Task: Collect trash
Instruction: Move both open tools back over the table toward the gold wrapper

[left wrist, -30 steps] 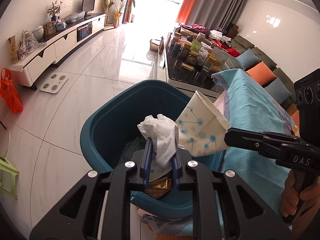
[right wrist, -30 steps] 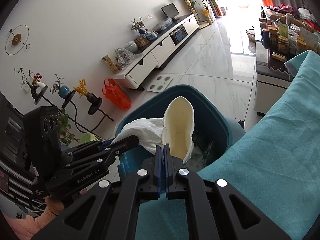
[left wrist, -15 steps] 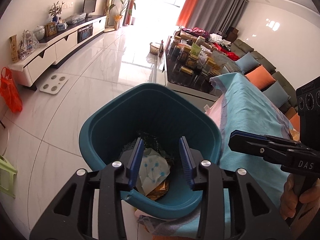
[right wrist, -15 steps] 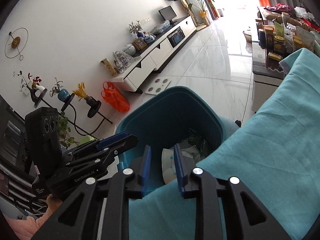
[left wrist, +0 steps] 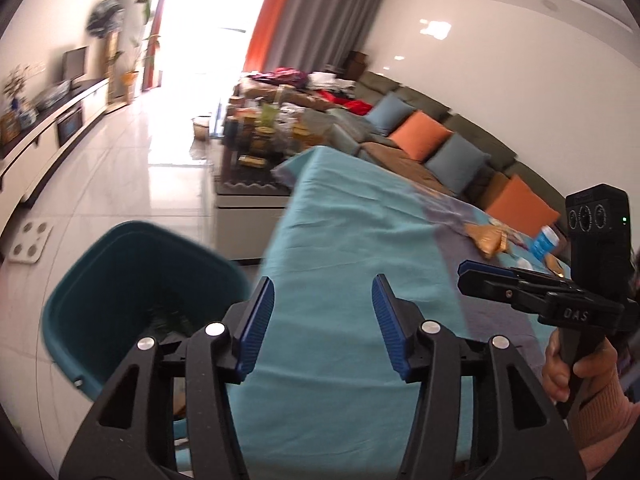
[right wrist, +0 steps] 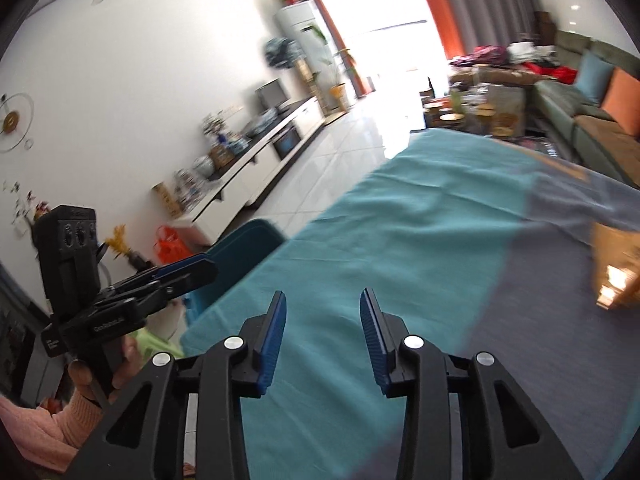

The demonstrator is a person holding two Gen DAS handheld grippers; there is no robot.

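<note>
My left gripper is open and empty above the teal cloth. The teal bin stands on the floor to its left, with trash dimly visible inside. My right gripper is open and empty over the same cloth; it also shows in the left wrist view. A gold wrapper and a blue-and-white packet lie on the far right of the cloth. The gold wrapper shows blurred in the right wrist view. The bin's corner shows beyond the cloth's left edge.
A cluttered coffee table stands beyond the cloth. A sofa with orange and blue cushions runs along the right wall. A white TV cabinet lines the left wall. A white scale lies on the tiled floor.
Both grippers let go of the tissue and the paper cup into the bin, opened wider, and swung right from the bin toward the cloth.
</note>
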